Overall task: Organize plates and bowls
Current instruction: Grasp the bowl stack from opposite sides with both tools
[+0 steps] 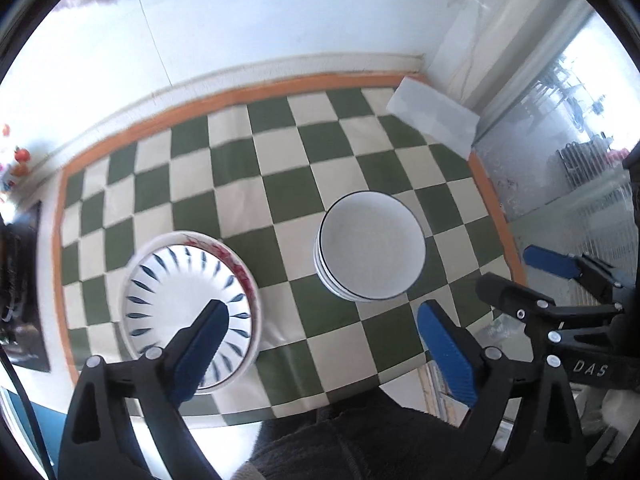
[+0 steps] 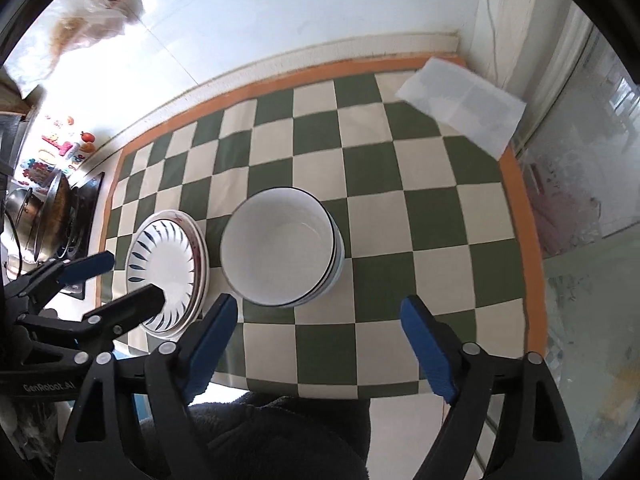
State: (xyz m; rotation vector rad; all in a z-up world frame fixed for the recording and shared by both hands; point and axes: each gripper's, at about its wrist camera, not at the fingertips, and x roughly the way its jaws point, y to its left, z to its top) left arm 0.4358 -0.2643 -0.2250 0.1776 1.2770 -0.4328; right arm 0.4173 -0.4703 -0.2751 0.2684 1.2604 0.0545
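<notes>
A stack of plates, the top one white with blue leaf marks over a red-patterned one, rests at the left of the checked cloth. To its right stands a stack of white bowls with dark rims. My left gripper hangs open above the cloth with nothing between its blue pads; its left finger overlaps the plates in view. My right gripper is open too, above and in front of the bowls, holding nothing. Each gripper shows in the other's view: the right gripper, the left gripper over the plates.
The green and cream checked cloth has an orange border and ends at a white wall behind. A folded white sheet lies at its far right corner. A stove with pans stands to the left. A dark fluffy garment fills the near edge.
</notes>
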